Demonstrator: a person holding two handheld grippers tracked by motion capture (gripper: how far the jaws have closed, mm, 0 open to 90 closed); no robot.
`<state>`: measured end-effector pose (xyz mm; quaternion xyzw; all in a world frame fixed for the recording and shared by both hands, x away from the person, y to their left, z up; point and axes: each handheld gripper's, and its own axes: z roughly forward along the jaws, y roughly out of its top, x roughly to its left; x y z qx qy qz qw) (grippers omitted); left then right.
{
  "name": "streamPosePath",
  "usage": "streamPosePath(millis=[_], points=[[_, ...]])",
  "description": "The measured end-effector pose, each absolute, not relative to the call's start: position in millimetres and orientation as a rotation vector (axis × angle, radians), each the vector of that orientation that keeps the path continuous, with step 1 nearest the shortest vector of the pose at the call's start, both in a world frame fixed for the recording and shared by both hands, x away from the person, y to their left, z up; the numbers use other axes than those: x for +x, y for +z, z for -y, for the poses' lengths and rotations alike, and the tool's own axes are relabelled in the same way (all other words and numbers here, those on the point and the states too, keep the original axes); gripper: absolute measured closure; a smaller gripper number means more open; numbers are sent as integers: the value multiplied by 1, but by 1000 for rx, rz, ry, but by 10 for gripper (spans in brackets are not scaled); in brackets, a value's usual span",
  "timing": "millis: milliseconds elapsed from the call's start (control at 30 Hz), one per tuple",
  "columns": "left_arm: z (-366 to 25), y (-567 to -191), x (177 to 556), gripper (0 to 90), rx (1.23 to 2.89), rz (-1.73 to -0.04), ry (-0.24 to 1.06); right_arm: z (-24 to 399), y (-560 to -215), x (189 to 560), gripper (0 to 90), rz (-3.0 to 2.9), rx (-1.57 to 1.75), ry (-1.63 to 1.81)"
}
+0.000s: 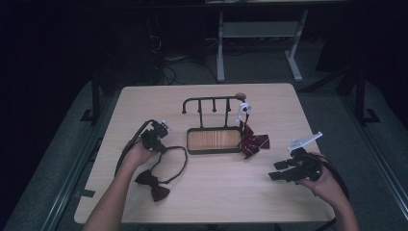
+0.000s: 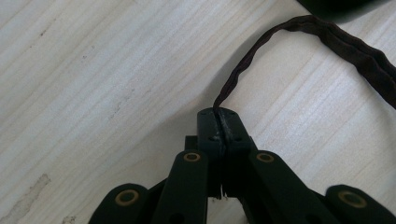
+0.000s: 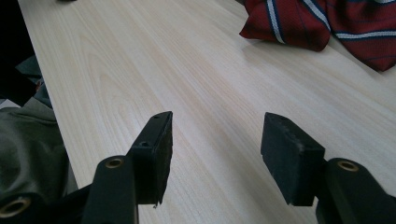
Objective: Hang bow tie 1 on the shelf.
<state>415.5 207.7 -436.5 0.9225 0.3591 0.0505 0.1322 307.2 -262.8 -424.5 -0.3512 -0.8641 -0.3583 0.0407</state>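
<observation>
Worktop (image 1: pixel 211 192): pale wood-grain laminate. Bow tie (image 1: pixel 152 185): dark brown fabric w/ thin corded strap (image 2: pixel 327 37), lying at front left. Left gripper (image 1: pixel 161 144): jaws pinched tight on strap end, tips down on worktop. Right gripper (image 3: pixel 215 154): jaws wide, nothing between, hovering near striped red tie (image 3: pixel 327 23).

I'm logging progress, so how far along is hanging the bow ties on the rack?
Done: the red striped bow tie hangs at the black metal hook rack. In hand: the left gripper is shut on the dark brown bow tie's strap. Left: lifting it onto a hook; the right gripper is open.
</observation>
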Motion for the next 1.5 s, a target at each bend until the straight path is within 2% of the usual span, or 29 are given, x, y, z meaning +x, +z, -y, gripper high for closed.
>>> streamPosePath(millis=[467,1500], points=[[-223,-419,413,896,2644,-1027,96,262,-428,308,435,2635,-1081,-1088],[-213,-353,393,896,2684,-855,163,264,-433,310,435,2619,-1082,-1084]])
